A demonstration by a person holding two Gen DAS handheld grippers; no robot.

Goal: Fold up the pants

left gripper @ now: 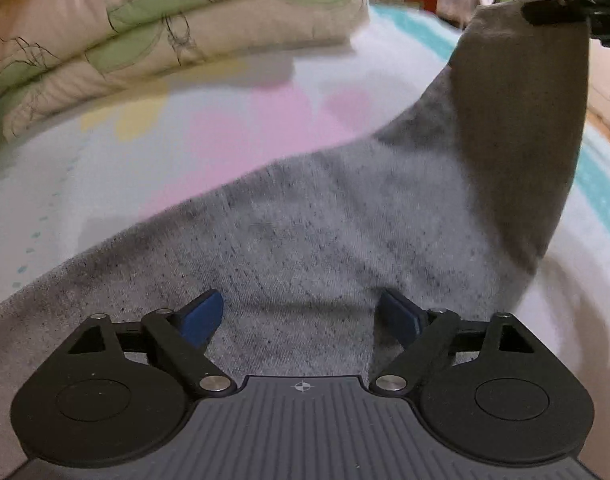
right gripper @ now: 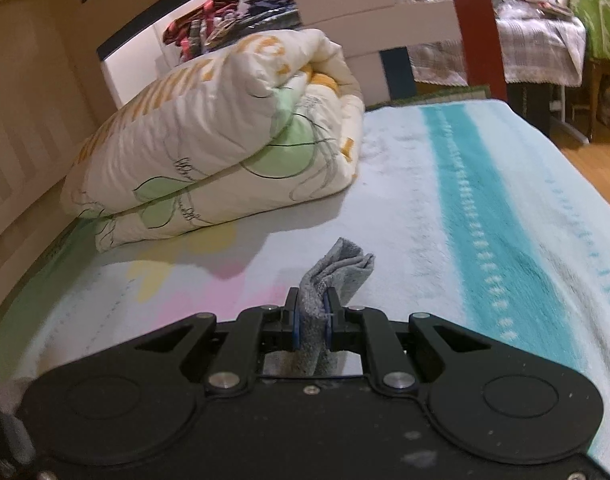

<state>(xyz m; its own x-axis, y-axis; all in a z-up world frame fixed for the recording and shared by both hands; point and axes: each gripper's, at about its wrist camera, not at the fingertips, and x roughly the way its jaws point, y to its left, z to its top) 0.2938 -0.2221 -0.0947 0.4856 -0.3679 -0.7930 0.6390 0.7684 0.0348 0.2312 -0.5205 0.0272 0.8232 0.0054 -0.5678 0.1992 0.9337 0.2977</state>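
One pair of soft grey pants (left gripper: 305, 248) lies mid-frame on the bed (left gripper: 105, 184); right tongs (right gripper: 312, 314) pinch its bunched end, left tongs (left gripper: 301, 316) stand apart.

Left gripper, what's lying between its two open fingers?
In the left wrist view, grey pants fabric fills the gap of the left gripper; the fingers aren't clamping it.

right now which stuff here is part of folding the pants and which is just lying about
Part of the job:
- grey pants, one end lifted
- right claw, shut on a bunch of the pants fabric
- left claw, open over the pants
- bed cover, the folding surface

Just lying about:
- folded quilt
- clutter on the far shelf
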